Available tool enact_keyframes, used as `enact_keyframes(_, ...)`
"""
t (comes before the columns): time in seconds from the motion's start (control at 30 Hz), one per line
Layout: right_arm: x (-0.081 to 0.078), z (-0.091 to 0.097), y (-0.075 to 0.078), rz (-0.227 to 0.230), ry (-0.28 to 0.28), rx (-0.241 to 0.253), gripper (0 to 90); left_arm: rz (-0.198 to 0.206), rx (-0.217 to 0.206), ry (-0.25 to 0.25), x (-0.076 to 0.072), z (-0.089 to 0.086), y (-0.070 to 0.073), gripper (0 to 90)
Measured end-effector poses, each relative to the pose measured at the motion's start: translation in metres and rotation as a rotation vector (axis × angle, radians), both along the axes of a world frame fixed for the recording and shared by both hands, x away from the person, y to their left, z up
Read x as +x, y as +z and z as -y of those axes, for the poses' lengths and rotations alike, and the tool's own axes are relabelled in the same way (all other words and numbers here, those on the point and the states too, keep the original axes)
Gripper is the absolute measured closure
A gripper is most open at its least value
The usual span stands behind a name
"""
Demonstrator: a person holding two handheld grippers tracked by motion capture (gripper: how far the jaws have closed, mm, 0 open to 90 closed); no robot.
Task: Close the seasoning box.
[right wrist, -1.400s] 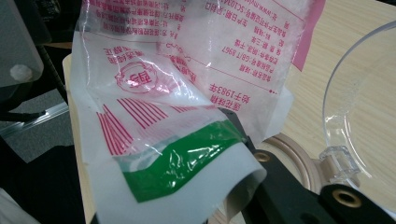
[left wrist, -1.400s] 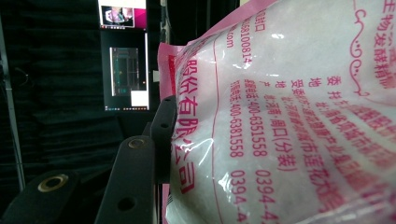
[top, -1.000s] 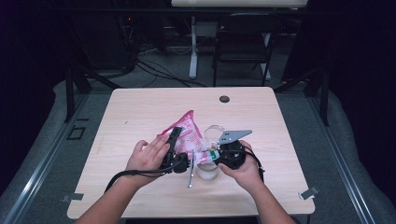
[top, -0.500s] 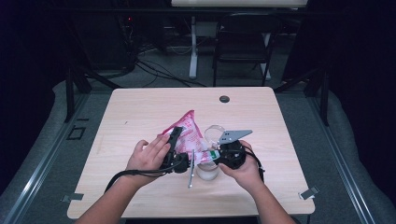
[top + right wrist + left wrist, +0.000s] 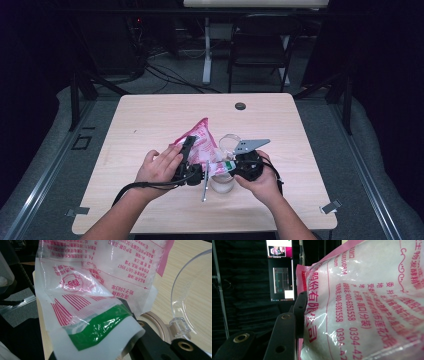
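Observation:
A pink and white bag (image 5: 201,142) of white grains is held up over the table between both hands. My left gripper (image 5: 187,150) is shut on the bag's body; in the left gripper view one black finger (image 5: 298,311) presses into the bag (image 5: 367,300), and the other finger is hidden behind it. My right gripper (image 5: 226,167) is shut on the bag's flat green-banded edge (image 5: 100,327). Below it stands a clear jar (image 5: 222,183) with a tan rim (image 5: 156,326) and an open clear lid (image 5: 192,300).
A thin metal utensil (image 5: 204,186) lies on the table (image 5: 150,115) just left of the jar. A small black disc (image 5: 240,106) sits near the far edge. Dark floor, cables and a chair lie beyond the table.

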State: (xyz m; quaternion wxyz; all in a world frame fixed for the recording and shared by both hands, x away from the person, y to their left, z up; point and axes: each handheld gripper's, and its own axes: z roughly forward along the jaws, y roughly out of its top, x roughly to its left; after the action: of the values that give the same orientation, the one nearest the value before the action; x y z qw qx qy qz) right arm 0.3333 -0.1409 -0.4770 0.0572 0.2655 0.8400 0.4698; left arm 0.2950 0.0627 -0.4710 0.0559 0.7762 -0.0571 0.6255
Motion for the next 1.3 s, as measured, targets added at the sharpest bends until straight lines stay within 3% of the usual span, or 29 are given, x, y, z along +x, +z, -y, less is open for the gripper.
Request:
enact_keyframes(0.63, 0.0011, 0.0006, -0.0012, -0.008, 0.001, -0.014, 90.0, 0.017, -0.004, -0.02, -0.0002, 0.0012, 0.0008, 61.7)
enact_keyframes(1.3, 0.0005, -0.0006, -0.0021, -0.011, 0.017, -0.04, 90.0, 0.017, -0.02, -0.004, 0.0011, -0.0001, 0.0056, 62.0)
